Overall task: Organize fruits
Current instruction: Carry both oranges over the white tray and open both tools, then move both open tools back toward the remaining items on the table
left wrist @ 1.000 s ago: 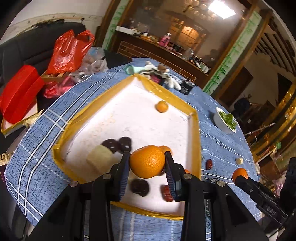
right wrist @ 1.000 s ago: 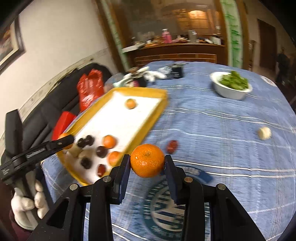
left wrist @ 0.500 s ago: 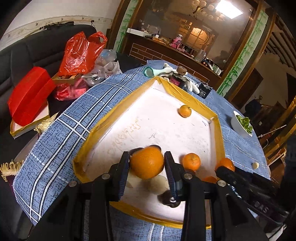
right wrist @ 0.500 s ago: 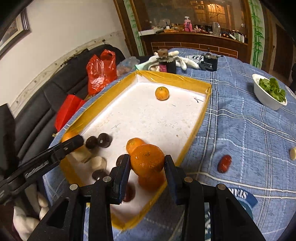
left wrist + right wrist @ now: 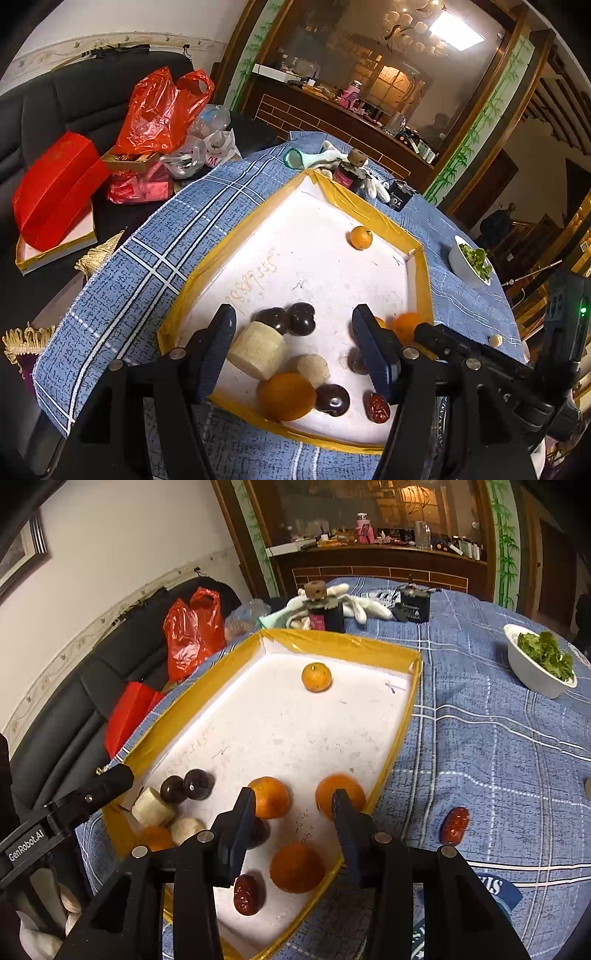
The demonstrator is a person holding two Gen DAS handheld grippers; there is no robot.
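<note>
A white tray with a yellow taped rim (image 5: 369, 218) (image 5: 343, 642) lies on the blue checked tablecloth. My left gripper (image 5: 293, 350) is open over the tray's near end, above an orange (image 5: 286, 396), two pale cylinders (image 5: 256, 350) and dark round fruits (image 5: 301, 319). My right gripper (image 5: 293, 830) is open over the tray's near right corner, above an orange (image 5: 297, 867), with two oranges (image 5: 269, 797) (image 5: 338, 788) just beyond its fingers. One orange (image 5: 316, 677) lies at the tray's far end. A red date (image 5: 454, 825) lies on the cloth outside the tray.
A white bowl of greens (image 5: 541, 662) stands at the right. White gloves and a small dark jar (image 5: 325, 609) lie beyond the tray. Red bags (image 5: 159, 110) and a red box (image 5: 55, 184) sit on the black sofa at the left.
Both grippers opened and let go of their oranges, which now lie in the tray. Both grippers moved over the tray's near end.
</note>
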